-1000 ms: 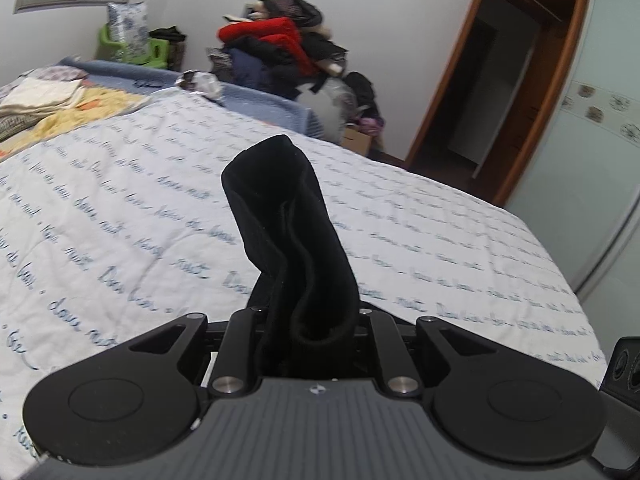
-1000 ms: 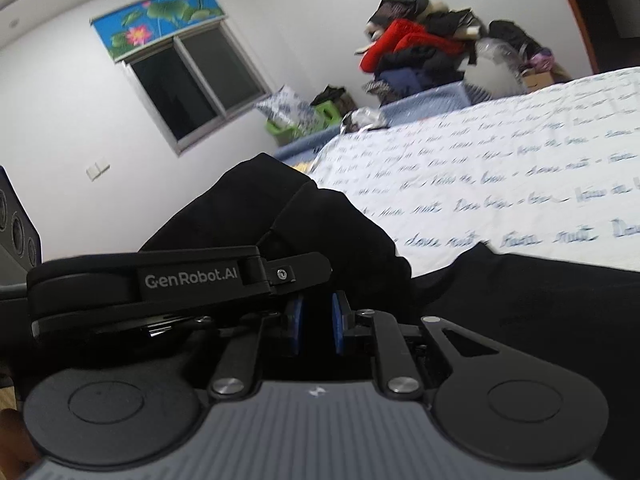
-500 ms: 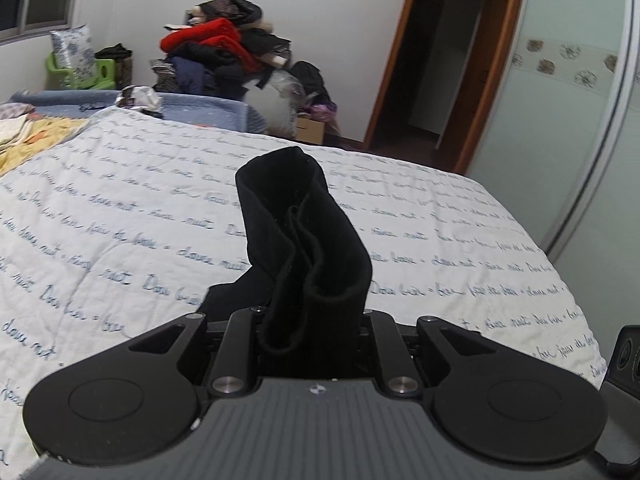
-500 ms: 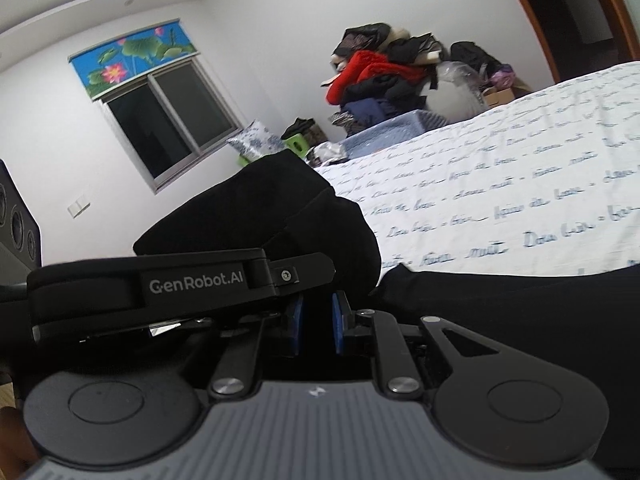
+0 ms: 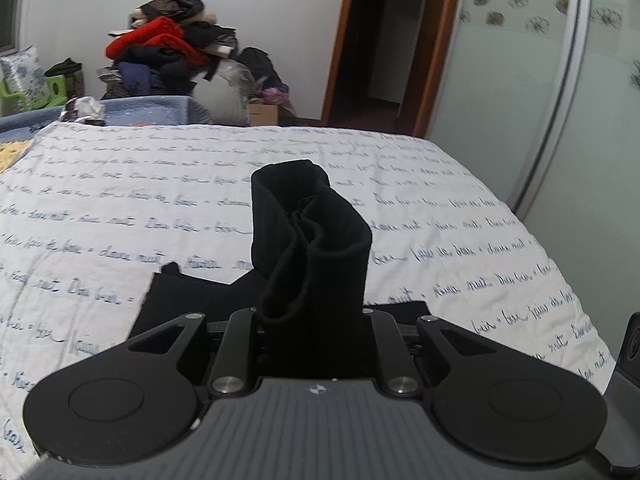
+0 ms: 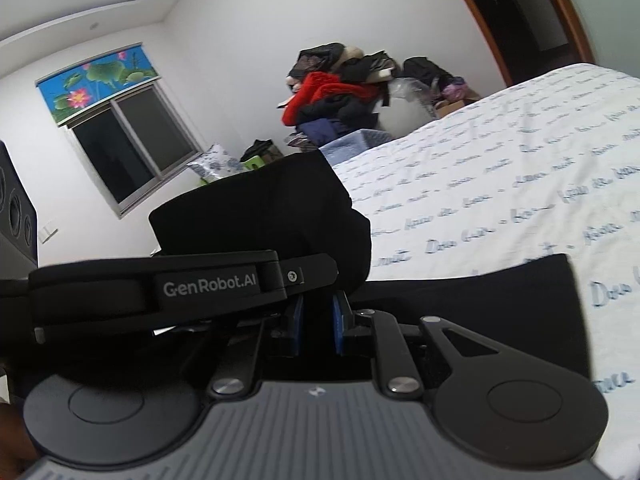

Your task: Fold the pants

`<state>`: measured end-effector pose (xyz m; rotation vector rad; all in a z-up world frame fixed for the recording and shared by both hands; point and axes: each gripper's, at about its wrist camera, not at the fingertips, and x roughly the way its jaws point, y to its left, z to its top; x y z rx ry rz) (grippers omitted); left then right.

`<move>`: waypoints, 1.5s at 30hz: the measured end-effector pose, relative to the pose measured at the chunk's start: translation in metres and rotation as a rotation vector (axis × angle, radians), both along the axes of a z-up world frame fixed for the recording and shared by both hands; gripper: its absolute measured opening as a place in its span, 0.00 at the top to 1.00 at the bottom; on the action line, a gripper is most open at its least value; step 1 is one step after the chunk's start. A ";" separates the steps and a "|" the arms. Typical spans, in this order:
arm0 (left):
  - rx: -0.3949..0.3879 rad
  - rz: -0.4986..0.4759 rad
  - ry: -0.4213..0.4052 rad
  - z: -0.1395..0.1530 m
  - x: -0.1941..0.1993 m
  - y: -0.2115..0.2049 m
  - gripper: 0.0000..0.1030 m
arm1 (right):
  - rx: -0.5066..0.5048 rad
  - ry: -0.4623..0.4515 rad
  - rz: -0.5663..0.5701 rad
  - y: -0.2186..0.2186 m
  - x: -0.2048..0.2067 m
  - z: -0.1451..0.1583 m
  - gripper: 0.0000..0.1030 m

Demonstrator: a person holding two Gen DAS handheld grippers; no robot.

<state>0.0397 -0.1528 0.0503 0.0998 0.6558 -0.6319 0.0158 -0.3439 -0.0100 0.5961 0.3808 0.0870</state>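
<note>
- The pants [image 5: 316, 240] are being gripped by the left claw [image 5: 314, 320], a bunch standing up at frame centre.
- Another fold [image 6: 276, 208] is being clamped by the right claw [image 6: 318, 320]; the rest is being trailed on the bed [image 6: 500, 184], lower right.

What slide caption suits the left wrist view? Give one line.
Left gripper shut on black pants, bunched upright above the script-printed bedspread.

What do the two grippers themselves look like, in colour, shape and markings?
Both are matte black, with a grey ribbed body, two round discs at the sides and silver pivot screws. The right gripper has blue pads on its fingers. The left gripper carries white lettering, "GenRobot.AI", seen on its side in the right wrist view.
</note>
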 end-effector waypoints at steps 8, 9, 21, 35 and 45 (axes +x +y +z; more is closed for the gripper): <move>0.036 -0.061 0.012 -0.022 -0.012 -0.041 0.80 | -0.017 0.041 -0.071 -0.023 -0.018 -0.017 0.85; 0.043 -0.068 0.014 -0.025 -0.013 -0.046 0.80 | -0.019 0.049 -0.080 -0.025 -0.020 -0.019 0.84; 0.115 -0.126 0.020 -0.058 -0.028 -0.084 0.78 | -0.011 0.121 -0.131 -0.048 -0.035 -0.044 0.84; 0.115 -0.209 0.058 -0.072 -0.038 -0.098 0.56 | -0.051 0.213 -0.199 -0.065 -0.057 -0.056 0.66; -0.006 -0.273 0.032 -0.041 -0.039 -0.074 0.40 | -0.029 0.211 -0.400 -0.104 -0.100 -0.053 0.51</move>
